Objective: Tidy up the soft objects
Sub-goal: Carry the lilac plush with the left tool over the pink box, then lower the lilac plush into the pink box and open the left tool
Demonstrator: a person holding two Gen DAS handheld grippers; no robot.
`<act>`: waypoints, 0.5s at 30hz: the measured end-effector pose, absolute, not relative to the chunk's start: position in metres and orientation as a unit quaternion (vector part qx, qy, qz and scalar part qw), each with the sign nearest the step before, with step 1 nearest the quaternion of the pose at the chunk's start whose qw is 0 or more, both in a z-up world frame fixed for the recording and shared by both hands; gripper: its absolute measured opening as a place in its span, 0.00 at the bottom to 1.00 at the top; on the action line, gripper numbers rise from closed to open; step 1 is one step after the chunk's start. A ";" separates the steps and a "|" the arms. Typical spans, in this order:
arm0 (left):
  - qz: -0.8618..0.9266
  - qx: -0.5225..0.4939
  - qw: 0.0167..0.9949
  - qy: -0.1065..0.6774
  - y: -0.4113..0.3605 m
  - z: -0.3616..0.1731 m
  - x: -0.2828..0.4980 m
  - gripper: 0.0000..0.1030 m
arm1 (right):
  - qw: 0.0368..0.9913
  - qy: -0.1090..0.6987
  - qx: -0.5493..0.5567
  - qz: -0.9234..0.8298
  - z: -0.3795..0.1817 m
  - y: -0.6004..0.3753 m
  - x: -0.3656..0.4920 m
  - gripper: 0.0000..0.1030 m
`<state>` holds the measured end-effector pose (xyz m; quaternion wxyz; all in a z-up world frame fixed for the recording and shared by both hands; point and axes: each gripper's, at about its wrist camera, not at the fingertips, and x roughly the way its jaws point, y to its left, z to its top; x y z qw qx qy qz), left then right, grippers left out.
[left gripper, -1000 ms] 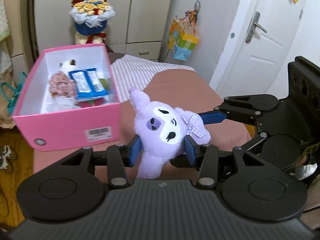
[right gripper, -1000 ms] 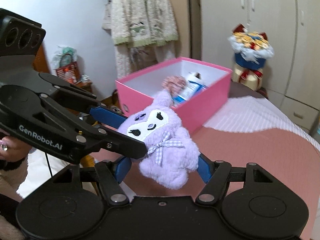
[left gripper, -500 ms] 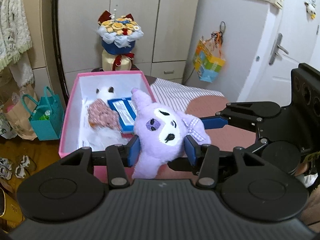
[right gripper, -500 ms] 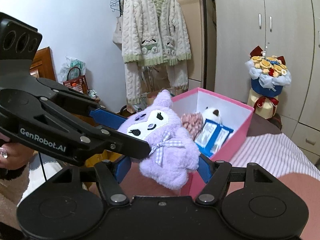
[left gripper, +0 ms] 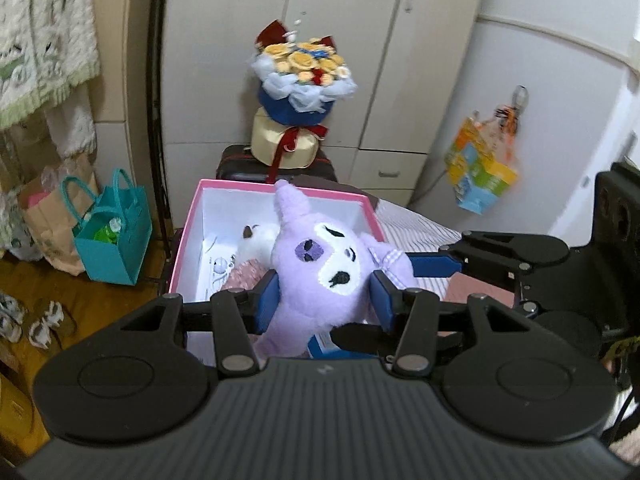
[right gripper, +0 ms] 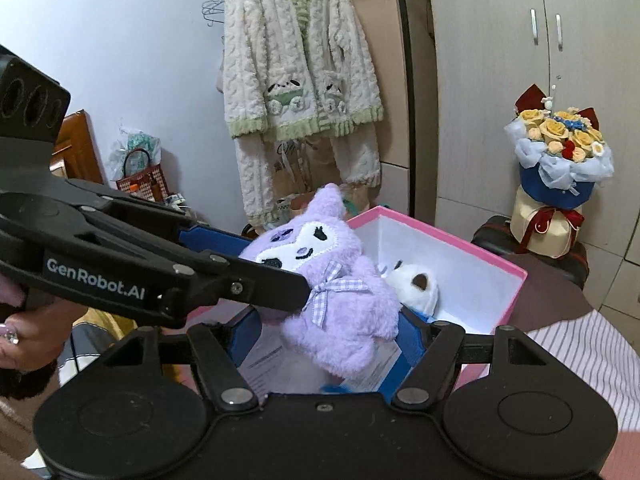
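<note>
A purple plush toy (left gripper: 320, 276) with a white face and a checked bow hangs in the air over the open pink box (left gripper: 280, 188). My left gripper (left gripper: 324, 300) is shut on its head, one blue pad on each side. My right gripper (right gripper: 326, 334) is shut on the plush toy (right gripper: 340, 300) around its body, just under the bow. The pink box (right gripper: 440, 236) holds a white plush (right gripper: 416, 284), a pink knitted thing (left gripper: 244, 276) and a blue packet (left gripper: 320, 346), all partly hidden by the toy.
The box stands on a bed with a striped cover (left gripper: 416, 232). Behind it a flower bouquet (left gripper: 300, 80) sits on a dark suitcase before the wardrobe. A teal bag (left gripper: 112, 236) and shoes (left gripper: 28, 320) are on the floor at left. A cardigan (right gripper: 296, 72) hangs on the wall.
Both grippers have carried the purple plush together across the bed to the pink box. The box, earlier off to one side, now lies right beneath the toy.
</note>
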<state>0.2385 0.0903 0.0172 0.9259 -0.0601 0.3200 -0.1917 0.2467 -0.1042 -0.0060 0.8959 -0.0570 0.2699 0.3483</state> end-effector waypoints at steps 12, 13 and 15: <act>-0.166 -0.104 0.906 0.375 0.089 -0.033 0.305 0.46 | 0.879 0.303 -0.169 0.328 -0.043 -0.081 0.304 0.75; -0.163 -0.104 0.906 0.377 0.089 -0.035 0.307 0.46 | 0.877 0.306 -0.171 0.328 -0.046 -0.080 0.308 0.75; -0.149 -0.102 0.910 0.374 0.089 -0.038 0.310 0.49 | 0.877 0.306 -0.176 0.326 -0.050 -0.079 0.313 0.75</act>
